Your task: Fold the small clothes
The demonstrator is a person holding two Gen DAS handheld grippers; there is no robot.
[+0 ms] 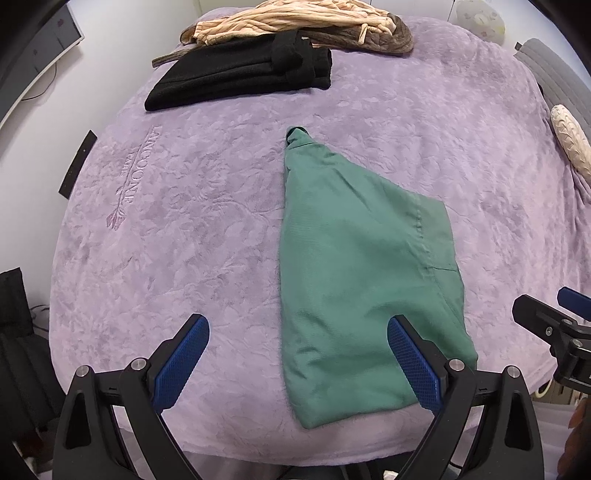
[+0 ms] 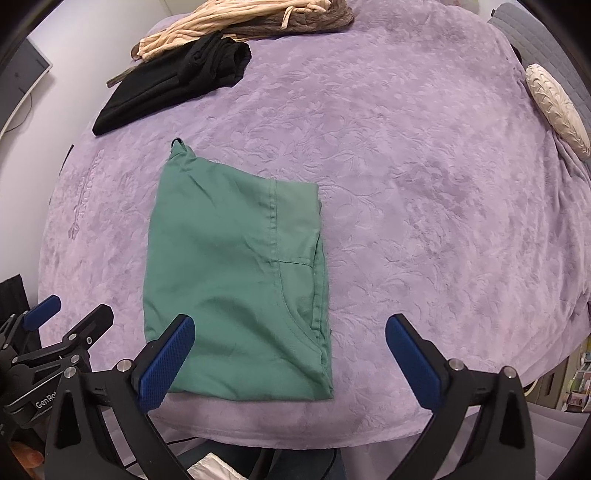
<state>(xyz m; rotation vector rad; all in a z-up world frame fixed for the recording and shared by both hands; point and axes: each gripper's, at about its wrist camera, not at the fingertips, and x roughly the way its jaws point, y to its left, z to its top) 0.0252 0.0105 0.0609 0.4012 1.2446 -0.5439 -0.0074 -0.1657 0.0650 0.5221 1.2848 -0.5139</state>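
Two grippers, both spread wide and holding nothing, hang over the near end of the green garment (image 1: 354, 266), which lies folded lengthwise on the purple blanket (image 1: 184, 229). From the left gripper (image 1: 299, 358), its right finger sits over the near right part of the cloth and the left finger is out over bare blanket; from the right gripper (image 2: 290, 356), its left finger overlaps the near left of the cloth and the right finger is off to the side with nothing under it. Biggest risk by the look of it: the fabric is stacked in layers, so a pinch at the near hem could catch only the top ply and peel the fold open, or drag the plush blanket along. The far end tapers into a bunched tip, which could twist if flipped carelessly. Room-wise, plenty of bare blanket lies beyond and right of the fingers; the black folded clothes (image 1: 240, 74) and the beige pile (image 1: 280, 18) sit well ahead to the left, and the blanket edge drops away just below the fingers.
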